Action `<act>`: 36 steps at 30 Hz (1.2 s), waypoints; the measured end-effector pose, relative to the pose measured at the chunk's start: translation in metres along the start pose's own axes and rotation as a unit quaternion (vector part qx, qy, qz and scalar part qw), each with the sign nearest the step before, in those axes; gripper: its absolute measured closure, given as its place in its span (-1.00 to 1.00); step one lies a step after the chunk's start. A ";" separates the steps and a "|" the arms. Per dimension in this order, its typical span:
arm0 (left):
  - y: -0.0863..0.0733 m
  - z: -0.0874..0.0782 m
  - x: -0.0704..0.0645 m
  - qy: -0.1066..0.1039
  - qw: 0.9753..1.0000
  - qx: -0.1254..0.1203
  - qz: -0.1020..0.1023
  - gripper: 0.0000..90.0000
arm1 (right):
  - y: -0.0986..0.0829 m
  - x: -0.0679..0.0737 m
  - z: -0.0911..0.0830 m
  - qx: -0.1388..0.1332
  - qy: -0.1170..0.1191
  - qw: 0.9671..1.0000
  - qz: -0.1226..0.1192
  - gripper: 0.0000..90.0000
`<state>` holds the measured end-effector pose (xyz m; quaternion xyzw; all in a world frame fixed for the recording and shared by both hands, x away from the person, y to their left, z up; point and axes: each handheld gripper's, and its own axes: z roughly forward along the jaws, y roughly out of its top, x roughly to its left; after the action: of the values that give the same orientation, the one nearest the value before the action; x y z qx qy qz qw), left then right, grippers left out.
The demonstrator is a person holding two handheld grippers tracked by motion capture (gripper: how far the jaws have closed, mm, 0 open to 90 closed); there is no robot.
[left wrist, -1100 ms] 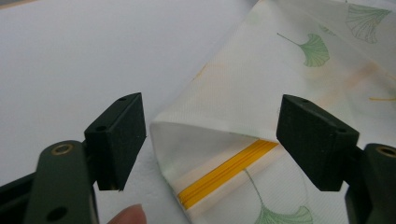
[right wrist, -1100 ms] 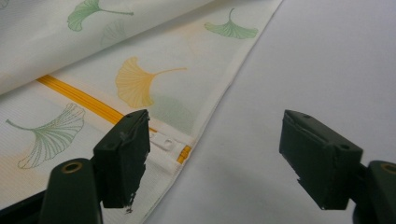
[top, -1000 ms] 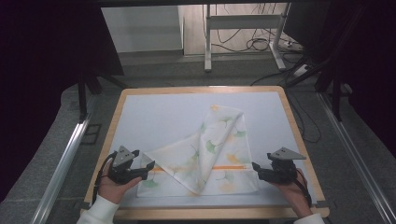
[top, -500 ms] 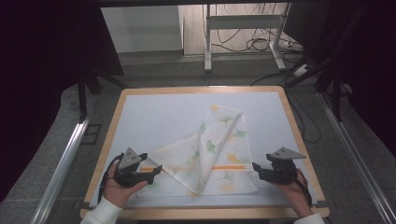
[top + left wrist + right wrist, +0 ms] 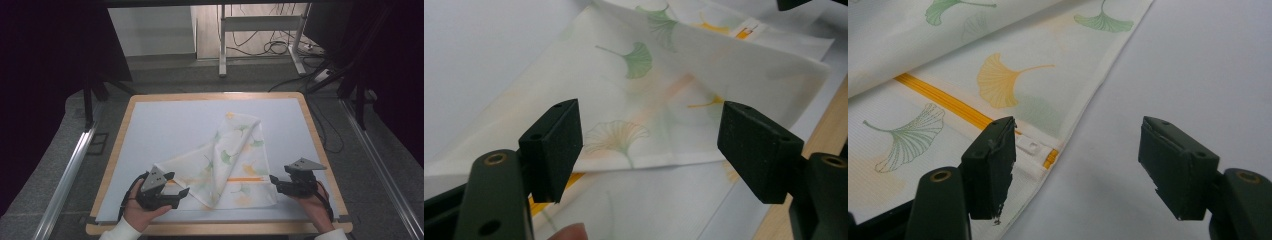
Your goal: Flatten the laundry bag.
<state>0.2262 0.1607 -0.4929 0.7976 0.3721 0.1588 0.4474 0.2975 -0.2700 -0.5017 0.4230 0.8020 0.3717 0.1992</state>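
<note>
the folded leaf-print cloth [image 5: 227, 165] lies between the left gripper [image 5: 181, 191] and right gripper [image 5: 273, 180], each at an edge, both jaws spread wide, empty.

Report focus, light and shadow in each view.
High view: table evenly lit, surroundings dark, faint shadows beside the cloth. Left gripper view: left gripper soft, ginkgo print sharper, far corner blurred. Right gripper view: right gripper and cloth fairly crisp, soft shadow on the mat between the open jaws.
</note>
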 end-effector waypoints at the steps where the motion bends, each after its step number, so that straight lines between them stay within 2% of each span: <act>1: 0.000 0.001 -0.004 -0.008 1.000 0.001 0.001 -0.43 | 0.000 0.000 0.000 0.001 0.001 1.000 0.001 -0.30; 3: 0.000 0.003 -0.009 -0.017 1.000 0.002 0.004 -0.43 | 0.000 0.000 0.000 0.001 0.001 1.000 0.001 -0.30; 4: 0.001 0.005 -0.017 -0.028 1.000 0.005 0.011 -0.44 | -0.001 -0.001 0.001 0.003 0.000 1.000 0.004 -0.30; 6: 0.001 0.006 -0.019 -0.031 0.999 0.005 0.013 -0.44 | -0.001 -0.001 0.001 0.003 -0.001 1.000 0.004 -0.30; 9: 0.002 0.009 -0.032 -0.047 0.999 0.007 0.020 -0.44 | -0.001 -0.002 0.002 0.006 -0.001 1.000 0.004 -0.30; 13: 0.003 0.016 -0.044 -0.059 0.998 0.014 0.032 -0.45 | -0.001 -0.002 0.002 0.008 -0.001 1.000 0.002 -0.31; 19: 0.007 0.026 -0.056 -0.069 0.997 0.012 0.034 -0.45 | -0.002 -0.002 0.003 0.010 -0.003 1.000 0.003 -0.31; 23: 0.011 0.040 -0.067 -0.061 0.997 0.016 0.041 -0.46 | -0.002 -0.001 0.003 0.011 -0.004 1.000 0.002 -0.32; 27: 0.012 0.052 -0.070 -0.049 0.998 0.026 0.040 -0.46 | -0.002 -0.001 0.003 0.013 -0.005 1.000 0.000 -0.32; 29: 0.013 0.057 -0.071 -0.042 0.998 0.021 0.038 -0.44 | -0.002 -0.001 0.004 0.013 -0.004 1.000 0.000 -0.32; 32: 0.014 0.063 -0.072 -0.029 0.999 0.020 0.040 -0.33 | -0.002 -0.001 0.003 0.013 -0.005 1.000 0.000 -0.32; 36: 0.014 0.063 -0.069 -0.020 0.999 0.014 0.035 -0.01 | -0.002 -0.002 0.003 0.013 -0.005 1.000 -0.001 -0.33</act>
<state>0.2228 0.0674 -0.5108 0.8193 0.3373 0.1528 0.4378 0.2994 -0.2708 -0.5052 0.4265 0.8062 0.3592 0.1981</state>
